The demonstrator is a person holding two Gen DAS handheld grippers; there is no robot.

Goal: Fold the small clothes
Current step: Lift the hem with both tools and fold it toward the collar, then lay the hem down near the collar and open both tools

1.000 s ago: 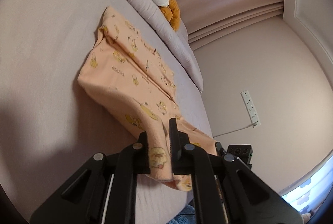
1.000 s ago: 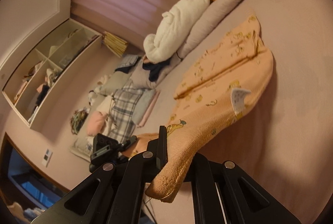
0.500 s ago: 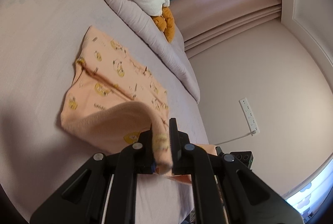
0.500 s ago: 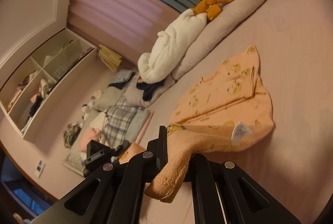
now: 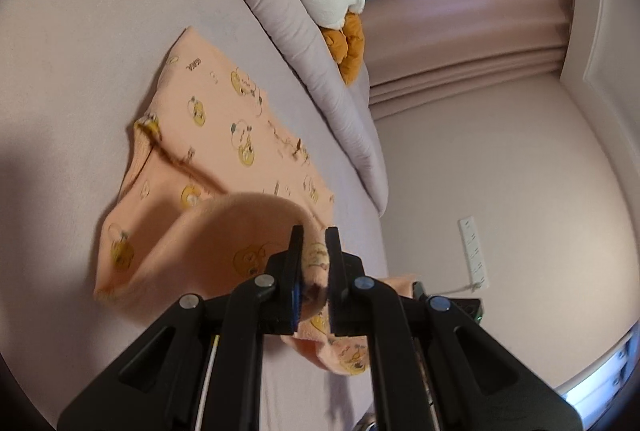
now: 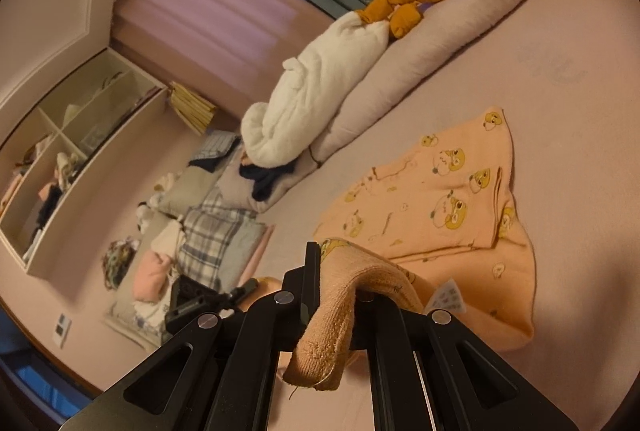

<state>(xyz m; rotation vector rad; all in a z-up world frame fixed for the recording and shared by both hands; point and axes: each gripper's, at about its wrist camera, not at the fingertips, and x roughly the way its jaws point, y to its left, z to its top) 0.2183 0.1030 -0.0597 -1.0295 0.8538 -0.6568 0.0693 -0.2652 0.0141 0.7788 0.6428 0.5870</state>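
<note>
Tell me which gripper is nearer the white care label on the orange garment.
Right. The right gripper is clamped on the garment's ribbed cuff with the care label just beside its fingers. The left gripper grips another part of the orange garment; no label shows there.

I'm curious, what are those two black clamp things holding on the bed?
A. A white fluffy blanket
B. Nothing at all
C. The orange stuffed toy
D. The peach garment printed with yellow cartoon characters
D: both the left gripper and the right gripper have their jaws shut on an edge of the peach garment, lifted off the bed, while the white blanket and orange toy lie untouched by the pillow.
</note>
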